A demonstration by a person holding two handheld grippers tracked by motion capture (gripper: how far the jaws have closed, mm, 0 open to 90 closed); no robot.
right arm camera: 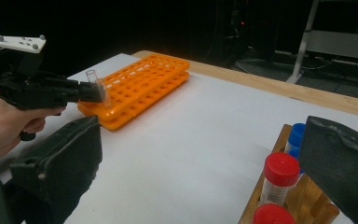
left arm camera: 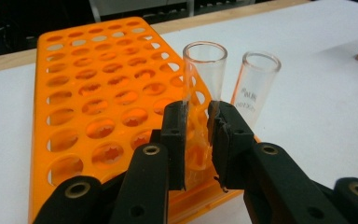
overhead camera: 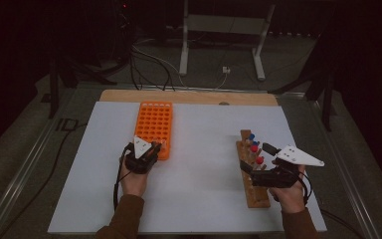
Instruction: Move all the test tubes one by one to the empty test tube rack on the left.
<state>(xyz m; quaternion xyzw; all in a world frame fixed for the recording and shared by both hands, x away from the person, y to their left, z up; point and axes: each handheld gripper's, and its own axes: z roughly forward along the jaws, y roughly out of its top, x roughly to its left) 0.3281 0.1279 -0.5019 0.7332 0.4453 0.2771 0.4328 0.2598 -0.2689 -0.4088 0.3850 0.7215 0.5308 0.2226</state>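
Your left hand-held gripper is pinching a clear glass test tube between its black pads, gripping it around the lower half while the open mouth stands upright above the jaws. The tube sits at the near right corner of the orange tube rack, low in the rack's corner hole as far as the left gripper view lets you tell. A second empty test tube, with printed lettering on its side, stands just beside the held one, on the rack's right edge.

In the high view the rack lies on the white desk, left of centre, with your left hand-held gripper at its near end.

Your right hand-held gripper is spread wide, with nothing between its jaws. It hovers over the wooden tube stand on the right side of the desk, well apart from the orange rack. The right gripper view shows a red-capped tube and a blue-capped tube standing in that stand between the open jaws, neither touched.
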